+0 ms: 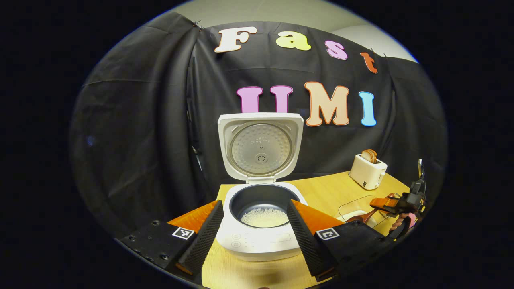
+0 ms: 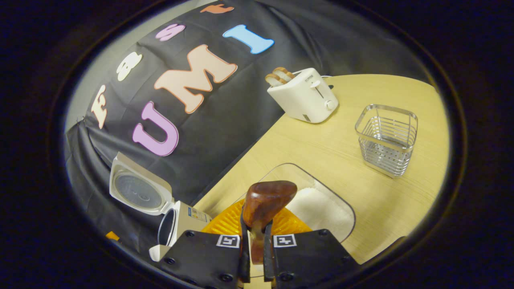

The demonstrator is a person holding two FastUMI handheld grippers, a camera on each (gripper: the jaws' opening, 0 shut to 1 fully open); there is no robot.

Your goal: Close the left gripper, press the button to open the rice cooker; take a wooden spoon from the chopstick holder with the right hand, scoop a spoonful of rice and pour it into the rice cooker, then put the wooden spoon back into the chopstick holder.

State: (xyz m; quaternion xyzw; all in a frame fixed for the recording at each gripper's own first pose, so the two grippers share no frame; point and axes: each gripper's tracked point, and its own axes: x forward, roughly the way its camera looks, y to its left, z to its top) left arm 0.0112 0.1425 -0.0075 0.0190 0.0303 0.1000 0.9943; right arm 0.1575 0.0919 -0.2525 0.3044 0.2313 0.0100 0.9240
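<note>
With its fingers clamped on the spoon [image 2: 263,204], handle running back between them, the right gripper [image 2: 256,257] hovers bowl-first over the rice dish [image 2: 321,212]. Left gripper [image 1: 255,237] gapes, cooker [image 1: 261,224] between fingers, lid up. Holder [image 2: 386,138] stands beyond, near table's [image 2: 321,148] far edge.

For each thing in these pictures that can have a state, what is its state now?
rice cooker: lid up, some rice in the pot
wooden spoon: held in the right gripper
left gripper: jaws open, empty
chopstick holder: upright, empty
toaster: bread in the slots
glass dish: holds rice
</note>
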